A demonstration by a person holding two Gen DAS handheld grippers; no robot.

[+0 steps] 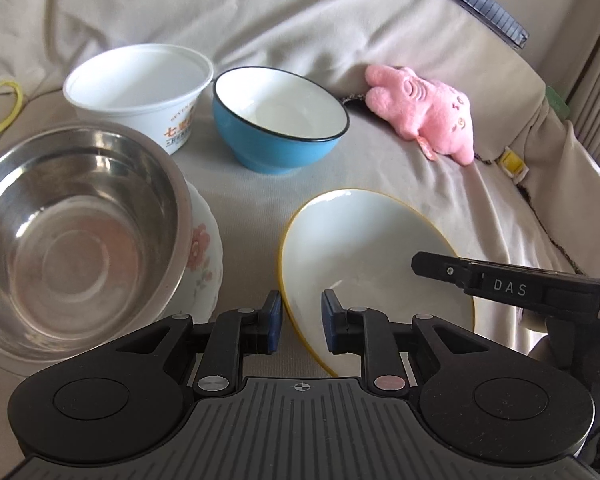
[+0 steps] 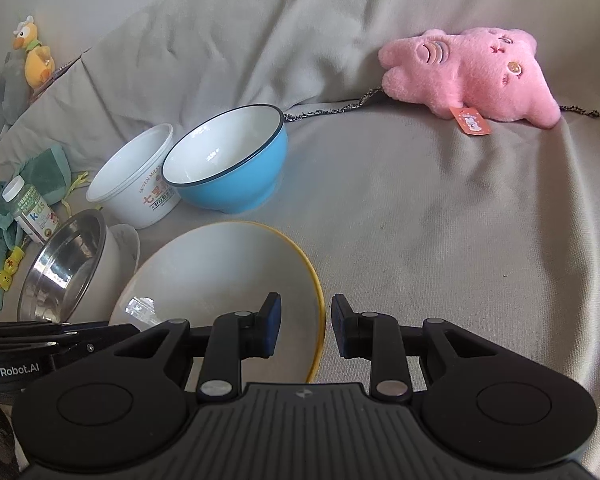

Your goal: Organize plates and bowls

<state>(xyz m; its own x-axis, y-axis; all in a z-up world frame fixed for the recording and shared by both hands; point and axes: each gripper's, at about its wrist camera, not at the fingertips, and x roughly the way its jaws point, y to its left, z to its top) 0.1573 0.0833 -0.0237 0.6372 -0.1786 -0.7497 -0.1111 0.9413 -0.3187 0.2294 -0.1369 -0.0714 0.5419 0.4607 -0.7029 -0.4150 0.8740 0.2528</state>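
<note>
Yellow-rimmed plate (image 1: 364, 248) lies tilted on the beige sofa cover (image 1: 440, 184), between both grippers: left gripper (image 1: 300, 322) straddles its near-left rim, right gripper (image 2: 306, 326) its right rim, both parted, neither clamped. Plate is white, glossy. Right wrist alone shows a vitamin bottle (image 2: 28, 210) left of the steel bowl (image 2: 64, 268).

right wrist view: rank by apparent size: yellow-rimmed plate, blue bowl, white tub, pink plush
1. yellow-rimmed plate, though nearness inflates it
2. pink plush
3. blue bowl and white tub: too alike to rank, the tub partly hidden
</note>
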